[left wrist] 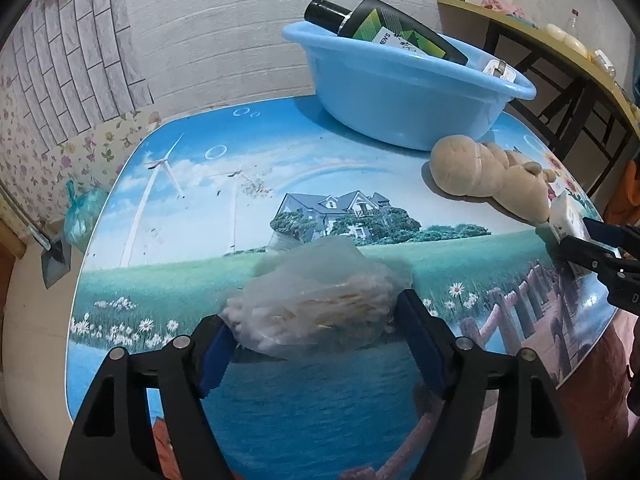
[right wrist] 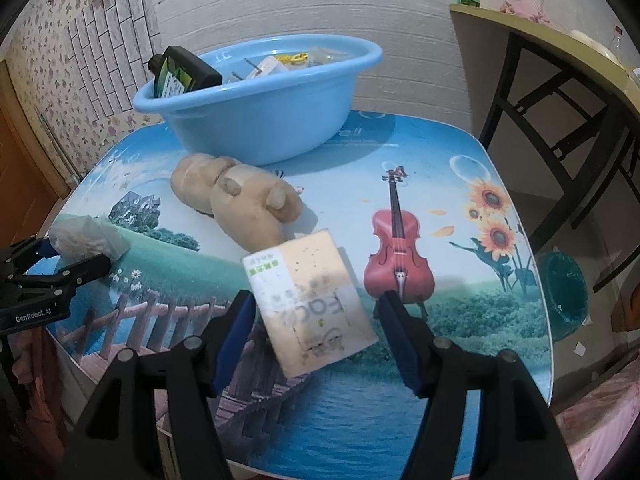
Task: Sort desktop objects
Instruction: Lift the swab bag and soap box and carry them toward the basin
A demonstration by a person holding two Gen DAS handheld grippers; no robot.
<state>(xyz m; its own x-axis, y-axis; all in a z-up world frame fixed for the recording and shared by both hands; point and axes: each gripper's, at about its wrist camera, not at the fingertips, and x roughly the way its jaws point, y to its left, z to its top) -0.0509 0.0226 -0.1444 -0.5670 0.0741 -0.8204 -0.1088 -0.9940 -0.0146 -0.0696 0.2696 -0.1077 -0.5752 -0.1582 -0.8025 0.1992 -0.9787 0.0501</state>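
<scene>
A clear plastic bag (left wrist: 316, 300) of pale stuff lies on the picture table between the fingers of my open left gripper (left wrist: 316, 344); the pads stand beside it, and contact is unclear. The bag also shows in the right wrist view (right wrist: 86, 240). A cream tissue pack (right wrist: 312, 300) lies between the fingers of my open right gripper (right wrist: 316, 336), not touching either pad. It shows in the left wrist view (left wrist: 568, 220). A tan plush toy (right wrist: 240, 204) lies behind it. A blue basin (left wrist: 400, 92) at the back holds a dark bottle (left wrist: 380, 28) and small items.
The table (left wrist: 280, 420) has a printed landscape top with rounded edges. A yellow-topped side table (right wrist: 560, 52) with dark legs stands to the right. A teal bin (right wrist: 564, 292) sits on the floor right. A green bag (left wrist: 80, 216) lies on the floor left.
</scene>
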